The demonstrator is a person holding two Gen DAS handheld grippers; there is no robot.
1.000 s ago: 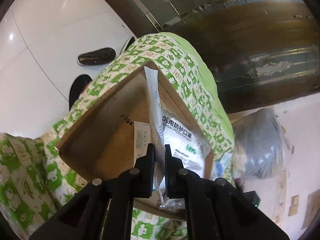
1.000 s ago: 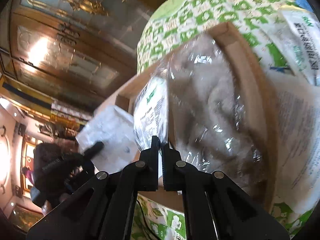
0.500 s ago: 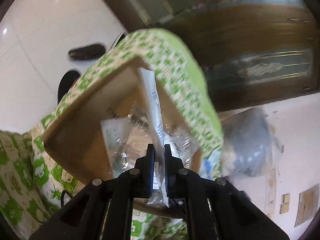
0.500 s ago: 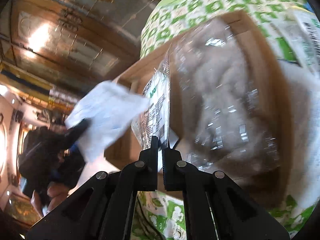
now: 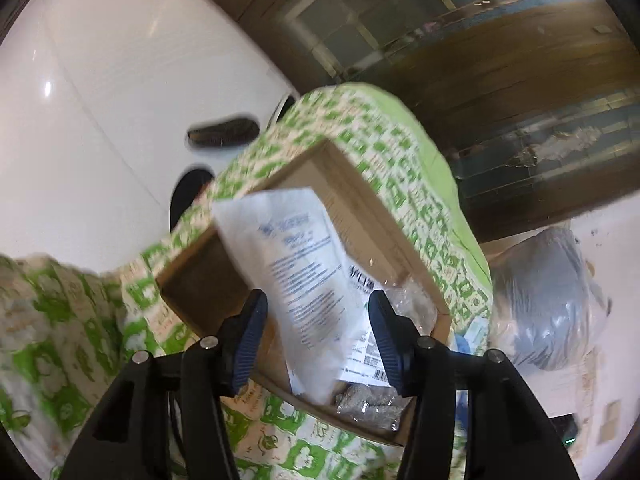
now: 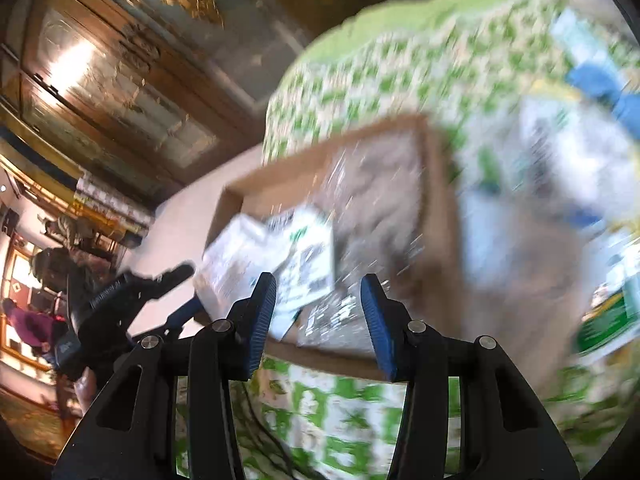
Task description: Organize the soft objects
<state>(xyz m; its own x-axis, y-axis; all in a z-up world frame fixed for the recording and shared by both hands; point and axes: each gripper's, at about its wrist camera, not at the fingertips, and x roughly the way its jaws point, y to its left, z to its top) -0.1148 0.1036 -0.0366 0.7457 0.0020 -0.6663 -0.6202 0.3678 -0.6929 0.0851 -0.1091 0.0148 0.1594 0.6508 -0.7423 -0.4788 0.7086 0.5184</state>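
A shallow cardboard box sits on a green-and-white patterned cloth. A white printed packet lies tilted in the box, in front of my open left gripper. A clear crinkly bag lies at the box's near edge. In the blurred right wrist view the same box holds white packets and a clear bag with grey contents. My right gripper is open and empty just before the box's near edge. The left gripper shows at its left.
A grey plastic-wrapped bundle lies to the right of the cloth. More packets, white, blue and green, lie blurred on the cloth right of the box. White floor and dark wooden furniture lie beyond.
Both grippers were shut on packets and have opened. The white packet and the clear bag now lie in the box. The right wrist view has pulled back and is blurred.
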